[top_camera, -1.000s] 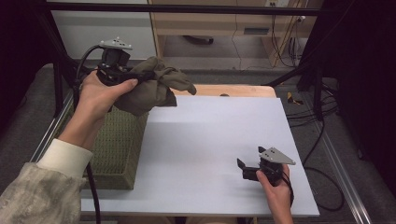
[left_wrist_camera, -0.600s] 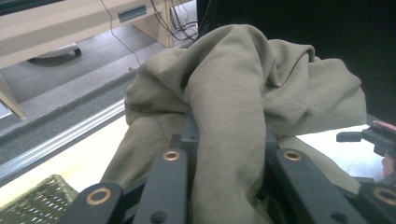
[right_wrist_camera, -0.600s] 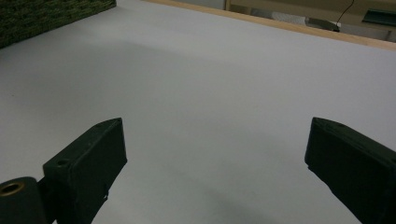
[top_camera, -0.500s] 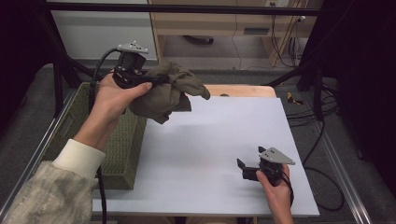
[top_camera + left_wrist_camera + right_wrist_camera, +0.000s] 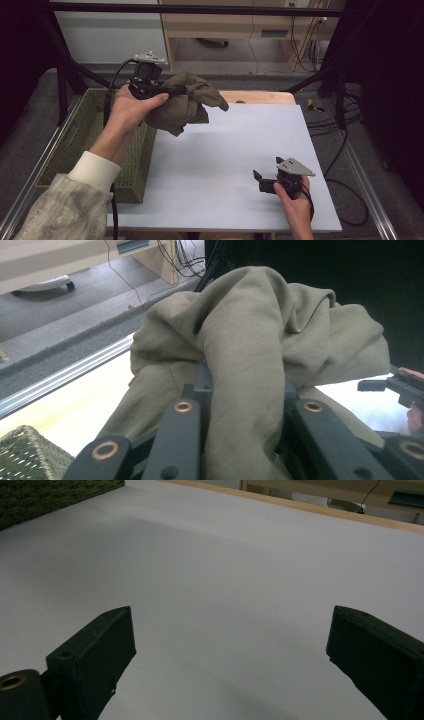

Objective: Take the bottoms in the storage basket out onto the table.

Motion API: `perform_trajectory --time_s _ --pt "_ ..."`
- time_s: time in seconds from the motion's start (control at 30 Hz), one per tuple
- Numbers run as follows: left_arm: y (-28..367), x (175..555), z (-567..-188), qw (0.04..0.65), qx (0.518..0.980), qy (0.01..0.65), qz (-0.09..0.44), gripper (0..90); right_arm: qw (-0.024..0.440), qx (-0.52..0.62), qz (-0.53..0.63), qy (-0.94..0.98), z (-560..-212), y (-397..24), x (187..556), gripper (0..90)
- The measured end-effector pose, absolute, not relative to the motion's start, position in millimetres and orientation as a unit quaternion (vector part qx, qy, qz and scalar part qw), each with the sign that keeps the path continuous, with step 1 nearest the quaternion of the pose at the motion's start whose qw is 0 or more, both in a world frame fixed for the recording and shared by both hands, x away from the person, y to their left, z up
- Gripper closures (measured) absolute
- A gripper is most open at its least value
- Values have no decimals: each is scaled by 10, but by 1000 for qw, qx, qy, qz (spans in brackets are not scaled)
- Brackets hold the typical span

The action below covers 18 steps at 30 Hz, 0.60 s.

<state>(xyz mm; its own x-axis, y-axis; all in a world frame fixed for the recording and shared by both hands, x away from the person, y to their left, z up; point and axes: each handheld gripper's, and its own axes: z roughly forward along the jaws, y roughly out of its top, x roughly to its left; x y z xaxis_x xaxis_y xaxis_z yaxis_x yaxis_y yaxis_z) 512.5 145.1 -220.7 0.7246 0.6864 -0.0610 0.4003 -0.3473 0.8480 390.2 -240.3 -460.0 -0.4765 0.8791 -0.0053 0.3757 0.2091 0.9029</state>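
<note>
1. At the far left of the high view, a green woven basket (image 5: 75, 150) sits at the desk's left edge. It is rectangular, with a coarse, ribbed weave on its walls.
2. Above the basket's far end, the left hand-held gripper (image 5: 172, 91) is clenched on an olive-green cloth (image 5: 182, 102). A hand (image 5: 127, 107) in a pale, textured sleeve holds this hand-held gripper, and a black cable trails from it.
3. The cloth is soft and matte, bunched into a loose bundle with deep folds. It hangs in the air over the desk's far left corner, just beside the basket, with one flap sticking out to the right. In the left gripper view, a thick roll of the fabric (image 5: 250, 390) runs between the two black jaws and spills over them.
4. The desk (image 5: 225, 150) has a smooth, flat white top with a strip of pale wood along its far edge.
5. At the near right, the right hand-held gripper (image 5: 257, 181) rests low on the white surface, released; in the right gripper view its blocky black jaws stand wide apart with bare desk between them.
</note>
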Motion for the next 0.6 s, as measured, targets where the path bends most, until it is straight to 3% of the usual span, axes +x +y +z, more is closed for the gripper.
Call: perform_trajectory --time_s 0.6 --pt "1291 5172 -2373 471 803 338 138 738 289 432 466 716 -4623 -2403 3904 49"
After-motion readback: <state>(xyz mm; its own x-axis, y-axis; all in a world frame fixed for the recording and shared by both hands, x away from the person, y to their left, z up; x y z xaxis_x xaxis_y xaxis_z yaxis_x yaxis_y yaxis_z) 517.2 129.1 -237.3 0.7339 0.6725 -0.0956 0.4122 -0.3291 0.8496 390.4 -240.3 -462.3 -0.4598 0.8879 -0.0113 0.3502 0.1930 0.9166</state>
